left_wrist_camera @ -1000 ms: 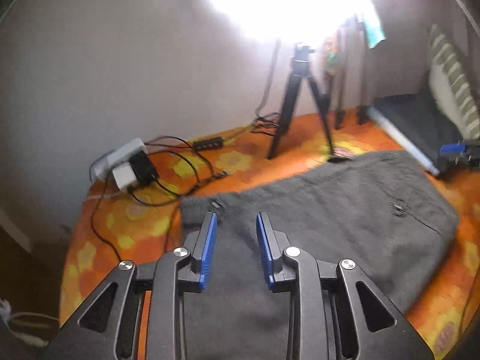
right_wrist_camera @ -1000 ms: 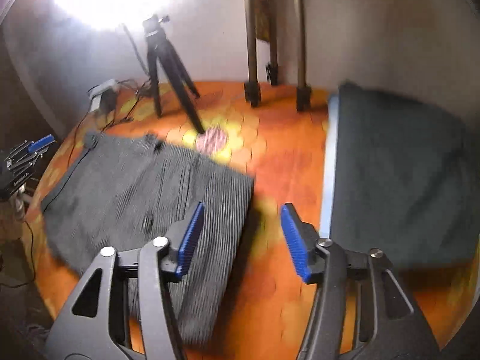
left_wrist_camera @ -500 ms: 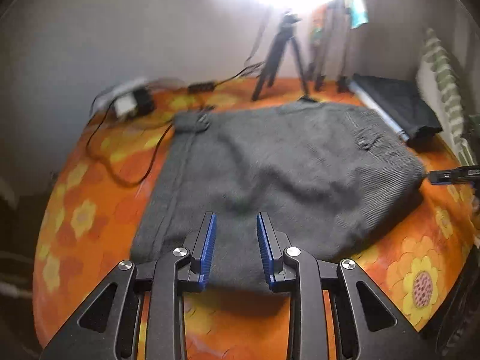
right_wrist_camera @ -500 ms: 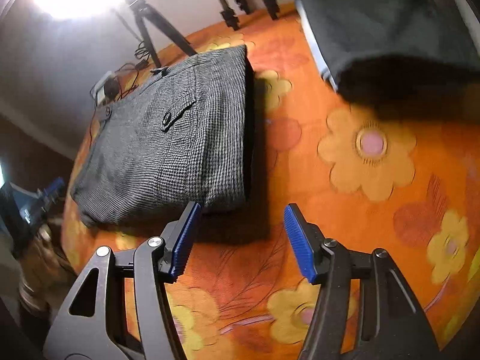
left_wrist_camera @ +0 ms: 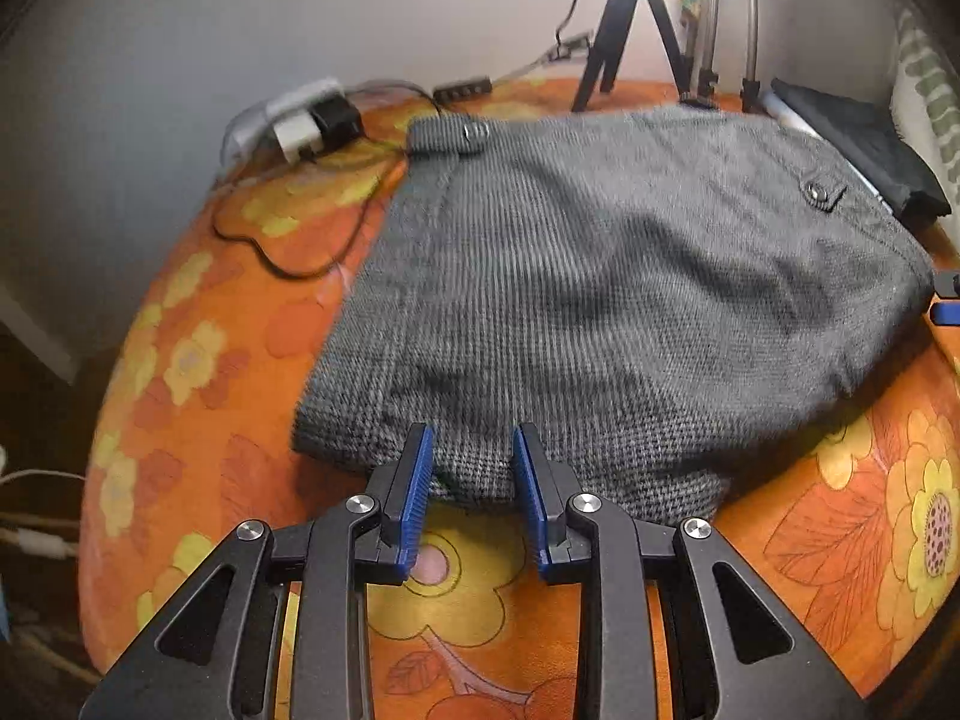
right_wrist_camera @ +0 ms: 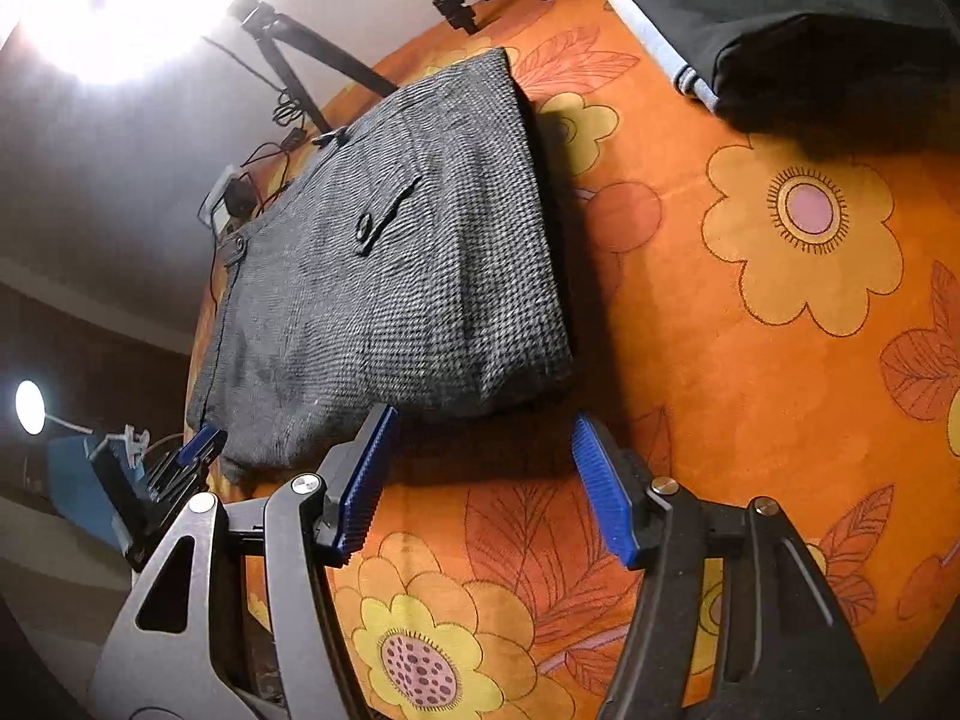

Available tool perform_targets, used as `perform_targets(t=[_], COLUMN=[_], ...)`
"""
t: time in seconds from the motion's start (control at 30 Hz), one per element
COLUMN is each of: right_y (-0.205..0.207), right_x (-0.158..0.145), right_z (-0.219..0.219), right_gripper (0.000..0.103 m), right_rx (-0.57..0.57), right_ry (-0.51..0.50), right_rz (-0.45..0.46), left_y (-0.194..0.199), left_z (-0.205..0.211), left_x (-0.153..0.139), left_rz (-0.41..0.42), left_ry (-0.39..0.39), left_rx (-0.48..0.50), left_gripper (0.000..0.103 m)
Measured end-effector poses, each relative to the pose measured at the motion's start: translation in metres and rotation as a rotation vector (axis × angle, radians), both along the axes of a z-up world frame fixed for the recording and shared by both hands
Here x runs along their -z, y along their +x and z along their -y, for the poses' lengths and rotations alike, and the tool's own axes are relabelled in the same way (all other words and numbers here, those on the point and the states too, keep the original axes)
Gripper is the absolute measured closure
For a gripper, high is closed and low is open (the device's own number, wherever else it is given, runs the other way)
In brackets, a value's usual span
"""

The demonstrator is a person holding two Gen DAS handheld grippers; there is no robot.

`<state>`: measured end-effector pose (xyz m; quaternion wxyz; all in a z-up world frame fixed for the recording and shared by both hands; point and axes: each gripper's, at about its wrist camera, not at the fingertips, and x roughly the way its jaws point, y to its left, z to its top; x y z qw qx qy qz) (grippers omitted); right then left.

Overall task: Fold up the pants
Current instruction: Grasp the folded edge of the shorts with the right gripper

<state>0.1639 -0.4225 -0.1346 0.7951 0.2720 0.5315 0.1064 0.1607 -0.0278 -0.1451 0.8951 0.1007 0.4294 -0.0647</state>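
A: Left gripper (left_wrist_camera: 471,495), nearest item in the left wrist view. State?

B: Blue pads parted with a moderate gap, nothing between them. The tips sit at the near edge of the pants (left_wrist_camera: 612,300); whether they touch the cloth cannot be told. Under the gripper lies the orange flowered cloth (left_wrist_camera: 480,594).

A: Right gripper (right_wrist_camera: 480,480)?

B: Spread wide, wider than the left, and holding nothing. Its left pad (right_wrist_camera: 363,480) is just beside the near edge of the pants (right_wrist_camera: 384,276); the other pad is over bare flowered cloth (right_wrist_camera: 780,360), apart from the fabric.

A: Position of the pants?

B: Grey woven fabric, folded into a thick, roughly rectangular stack, lying flat on the flowered cloth. In the left wrist view it fills the centre, running from the gripper tips toward 12 o'clock. In the right wrist view it runs from the tips toward 11 o'clock. A buttoned flap (left_wrist_camera: 819,192) sits at 2 o'clock in the left view; a second button (left_wrist_camera: 475,132) is at the far corner, 12 o'clock.

A: Beyond the pants?

B: Left view: power strip with plugs (left_wrist_camera: 306,126) at 11 o'clock, cables trailing off it. Black tripod (left_wrist_camera: 630,24) at 12 to 1 o'clock by the wall. A dark folded item (left_wrist_camera: 864,144) at 2 o'clock. Right view: the left gripper (right_wrist_camera: 180,462) shows at 9 o'clock by the pants' near-left corner, and a bright lamp glare (right_wrist_camera: 120,0) sits at 11 o'clock.
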Motion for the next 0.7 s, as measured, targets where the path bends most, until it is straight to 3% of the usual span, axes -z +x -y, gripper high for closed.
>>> perform_targets(t=[0.17,0.3,0.47,0.7], right_y=[0.007,0.009,0.016,0.025], right_x=[0.006,0.010,0.014,0.018], right_z=[0.001,-0.005,-0.010,-0.009], right_gripper=[0.041,0.040,0.038,0.036], right_rx=[0.025,0.030,0.064,0.097], right_ry=[0.055,0.099,0.158,0.197], right_rz=[-0.015,-0.026,-0.028,-0.022], left_y=[-0.006,0.009,0.044,0.065], left_z=[0.035,0.075,0.111,0.122], left_x=[-0.026,-0.029,-0.020,0.011], left_rz=[0.057,0.050,0.044,0.016], left_ry=[-0.017,-0.054,-0.101,-0.025], left_rx=[0.089,0.162,0.166,0.154], left_gripper=[0.077,0.077,0.077,0.076])
